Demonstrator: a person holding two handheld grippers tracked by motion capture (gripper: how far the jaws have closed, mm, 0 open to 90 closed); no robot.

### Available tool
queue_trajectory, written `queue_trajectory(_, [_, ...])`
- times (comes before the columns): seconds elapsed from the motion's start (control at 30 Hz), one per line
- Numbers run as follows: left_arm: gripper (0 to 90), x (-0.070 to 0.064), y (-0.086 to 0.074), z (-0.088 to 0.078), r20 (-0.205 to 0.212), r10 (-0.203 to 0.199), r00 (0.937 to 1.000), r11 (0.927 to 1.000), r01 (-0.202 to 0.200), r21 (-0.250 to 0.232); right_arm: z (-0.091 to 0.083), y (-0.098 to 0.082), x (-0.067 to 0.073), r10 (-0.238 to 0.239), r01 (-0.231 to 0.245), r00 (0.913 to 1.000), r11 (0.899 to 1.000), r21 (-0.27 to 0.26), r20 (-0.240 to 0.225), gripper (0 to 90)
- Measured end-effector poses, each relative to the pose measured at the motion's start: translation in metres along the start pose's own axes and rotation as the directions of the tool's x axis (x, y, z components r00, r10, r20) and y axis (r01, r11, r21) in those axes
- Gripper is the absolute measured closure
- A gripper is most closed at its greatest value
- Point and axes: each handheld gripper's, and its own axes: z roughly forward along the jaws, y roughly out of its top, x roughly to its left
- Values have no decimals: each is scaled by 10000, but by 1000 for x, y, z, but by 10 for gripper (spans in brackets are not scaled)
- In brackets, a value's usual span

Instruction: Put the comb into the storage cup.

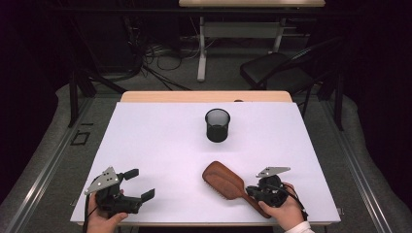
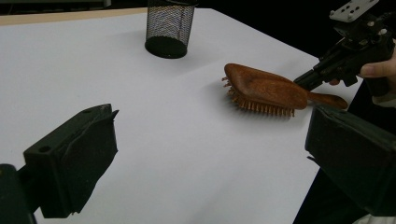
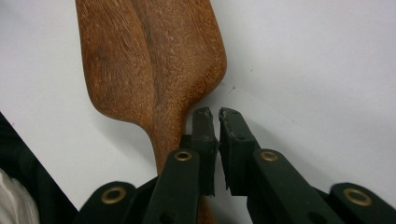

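Observation:
A brown wooden hairbrush [image 1: 223, 178] lies bristles down on the white table top [image 1: 160, 145], its handle pointing to the near right. My right gripper [image 1: 252, 190] rests over that handle. In the right gripper view its jaws [image 3: 218, 116] stand all but shut, with a thin slit and nothing between the pads. The brush's neck [image 3: 163, 126] runs beside and under the left jaw. My left gripper [image 1: 141, 183] sits at the near left, open wide and empty [image 2: 210, 158]. The left gripper view shows the brush [image 2: 266, 86] with the right gripper [image 2: 309, 79] at its handle.
A black mesh cup [image 1: 217, 125] stands upright toward the far middle of the table, also in the left gripper view [image 2: 169, 28]. The table's near edge runs just below both hands. A chair [image 1: 277, 70] and cables lie on the floor beyond.

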Motion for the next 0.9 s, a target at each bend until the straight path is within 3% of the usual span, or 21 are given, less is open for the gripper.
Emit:
queue_trajectory(0.33, [20,0,0,0,15,-6,10000,10000,6,-20,-3,1,-3,47,-40,9997,9995,-321,223,764])
queue_trajectory(0.67, [20,0,0,0,23,-8,10000,10000,8,15,-13,4,-6,75,-104,9997,9929,-1189,-242,532])
queue_trajectory(0.9, [20,0,0,0,16,-9,10000,10000,9,16,-15,4,-7,-67,-13,9987,9869,-1611,-496,496])
